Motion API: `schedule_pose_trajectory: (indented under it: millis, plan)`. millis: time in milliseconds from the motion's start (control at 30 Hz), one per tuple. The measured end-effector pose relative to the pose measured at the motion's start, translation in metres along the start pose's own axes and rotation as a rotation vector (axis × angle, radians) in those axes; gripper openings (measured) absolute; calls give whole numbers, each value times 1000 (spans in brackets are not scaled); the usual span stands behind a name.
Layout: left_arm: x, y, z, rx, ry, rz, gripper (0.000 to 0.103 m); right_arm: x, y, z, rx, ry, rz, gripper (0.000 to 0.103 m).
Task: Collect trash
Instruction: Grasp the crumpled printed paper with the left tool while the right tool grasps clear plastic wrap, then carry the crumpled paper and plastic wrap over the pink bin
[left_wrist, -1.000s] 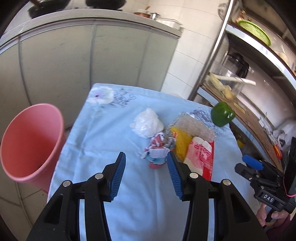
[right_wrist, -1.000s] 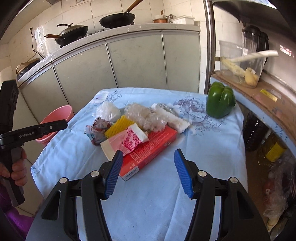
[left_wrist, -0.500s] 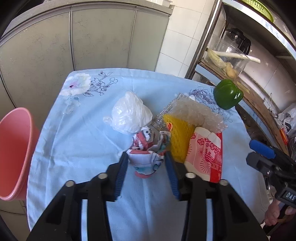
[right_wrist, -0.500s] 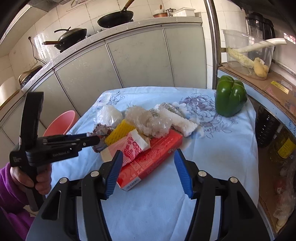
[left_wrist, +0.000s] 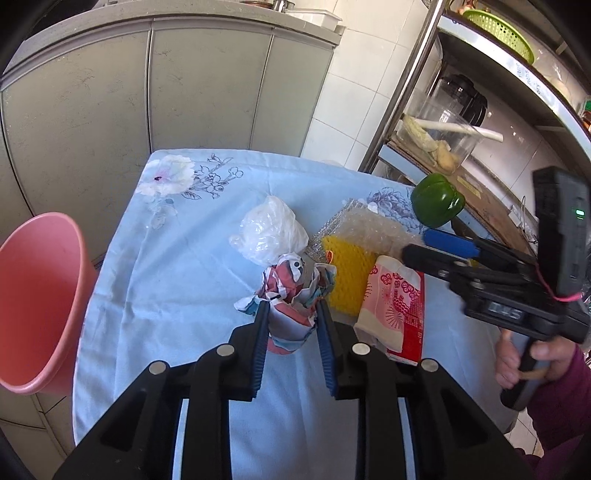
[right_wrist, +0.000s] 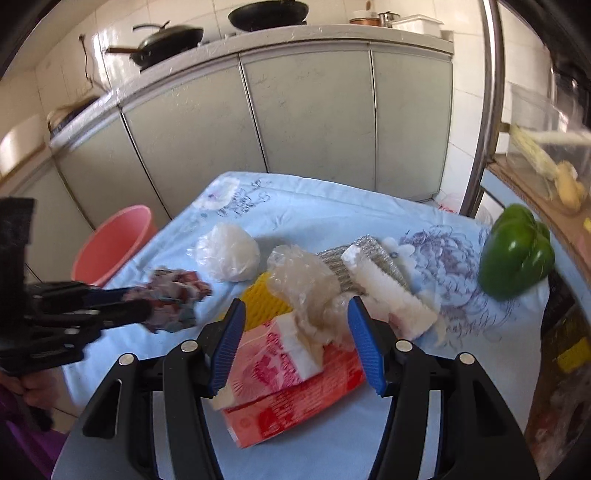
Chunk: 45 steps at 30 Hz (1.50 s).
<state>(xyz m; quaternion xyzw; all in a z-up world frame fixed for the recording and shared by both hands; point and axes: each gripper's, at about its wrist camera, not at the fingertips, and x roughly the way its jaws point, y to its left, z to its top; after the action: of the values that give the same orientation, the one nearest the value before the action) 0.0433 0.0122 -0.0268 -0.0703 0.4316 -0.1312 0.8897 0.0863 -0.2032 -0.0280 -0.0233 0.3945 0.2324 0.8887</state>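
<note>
A crumpled pink, white and blue wrapper (left_wrist: 291, 295) lies on the light-blue tablecloth (left_wrist: 166, 277). My left gripper (left_wrist: 291, 321) has its closing jaws around it, both blue pads touching its sides. The right wrist view shows that same wrapper (right_wrist: 173, 295) at the left gripper's (right_wrist: 147, 302) tips. My right gripper (right_wrist: 295, 314) stands open over a clear plastic lump (right_wrist: 303, 284) and a red-and-white packet (right_wrist: 280, 362), touching neither. A white bag ball (left_wrist: 269, 236), yellow foam net (left_wrist: 343, 273) and red box (right_wrist: 295, 402) lie in the same pile.
A pink bin (left_wrist: 37, 295) stands on the floor off the table's left edge. A green pepper (right_wrist: 517, 251) sits at the table's right side by a metal shelf. Grey cabinets with pans on top close off the back. A hand (left_wrist: 532, 354) holds the right gripper's handle.
The left gripper moved forward over the wrapper and its jaws narrowed onto it. The right gripper advanced toward the pile, jaws unchanged.
</note>
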Motion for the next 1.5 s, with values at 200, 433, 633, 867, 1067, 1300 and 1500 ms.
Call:
schedule_pose_trajectory:
  millis: [200, 433, 633, 867, 1067, 1300, 1500]
  plan:
    - [-13, 2, -1, -3, -20, 3, 24, 20, -3, 8, -9, 49, -35, 41]
    - [-23, 1, -2, 8, -47, -6, 24, 18, -4, 6, -12, 70, -68, 20]
    - [-38, 3, -4, 10, -87, -4, 24, -3, -2, 11, 10, 24, -87, 5]
    - [-61, 11, -4, -21, -146, 21, 24, -40, 15, 25, 9, -69, -54, 5]
    - [-84, 37, -4, -79, -210, 69, 24, -55, 50, 50, -37, -137, 29, 5]
    - [-109, 73, -2, -159, -273, 156, 24, -41, 101, 77, -101, -147, 142, 5]
    - [-124, 107, -5, -240, -308, 246, 24, -18, 143, 94, -150, -117, 241, 5]
